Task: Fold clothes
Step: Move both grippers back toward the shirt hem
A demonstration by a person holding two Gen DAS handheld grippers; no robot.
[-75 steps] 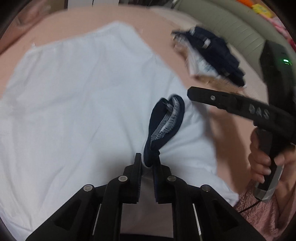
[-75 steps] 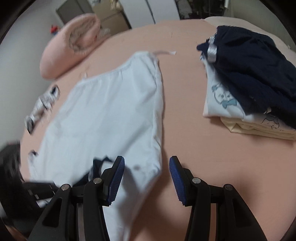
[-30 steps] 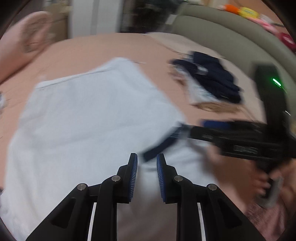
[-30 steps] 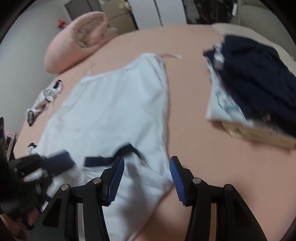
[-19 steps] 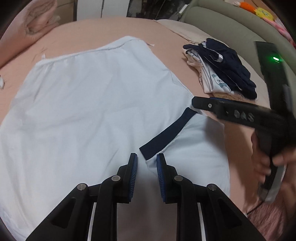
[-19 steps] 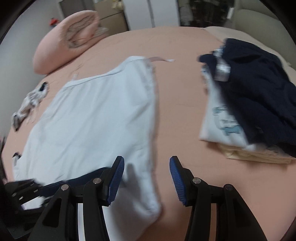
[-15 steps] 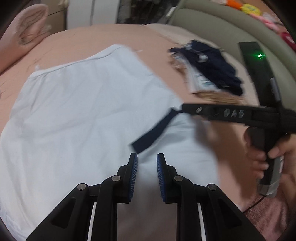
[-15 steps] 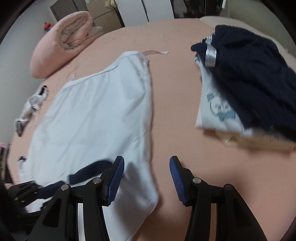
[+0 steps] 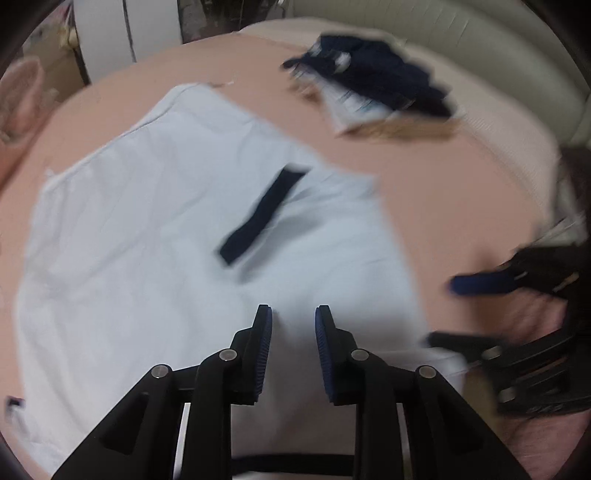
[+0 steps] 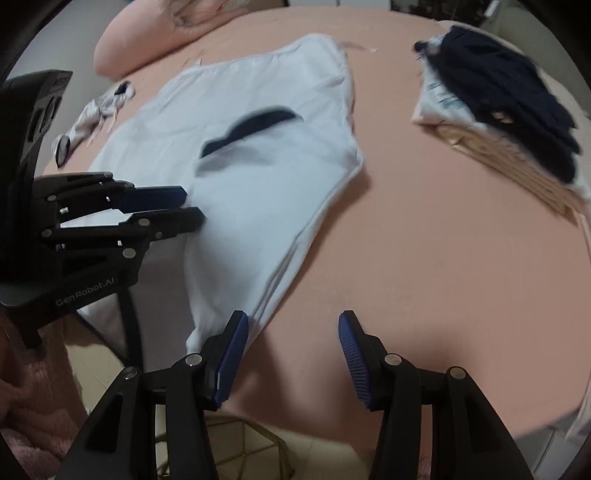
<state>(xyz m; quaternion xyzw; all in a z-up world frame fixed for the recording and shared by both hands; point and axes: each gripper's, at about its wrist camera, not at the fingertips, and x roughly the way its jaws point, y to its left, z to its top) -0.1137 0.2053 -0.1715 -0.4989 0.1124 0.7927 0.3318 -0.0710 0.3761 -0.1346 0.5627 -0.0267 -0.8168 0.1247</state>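
A pale blue shirt (image 9: 155,236) lies spread on the pink bed, one sleeve folded in with its navy cuff (image 9: 264,212) on top. It also shows in the right wrist view (image 10: 258,147), cuff (image 10: 251,129) on top. My left gripper (image 9: 291,321) is open and empty over the shirt's near part; it also shows from the side (image 10: 186,206). My right gripper (image 10: 291,325) is open and empty over the shirt's near right corner and the bare sheet; it also shows at the right edge of the left wrist view (image 9: 461,314).
A stack of folded clothes with a navy garment on top (image 10: 495,92) sits at the far right, also seen blurred (image 9: 373,88). A pink pillow (image 10: 155,33) lies at the far left. Small crumpled socks (image 10: 92,114) lie left of the shirt. The bed edge (image 10: 295,432) is near.
The left gripper let go of the navy cuff, which now lies flat on the shirt. Both grippers pulled back toward the near edge, the right one drawing off to the right.
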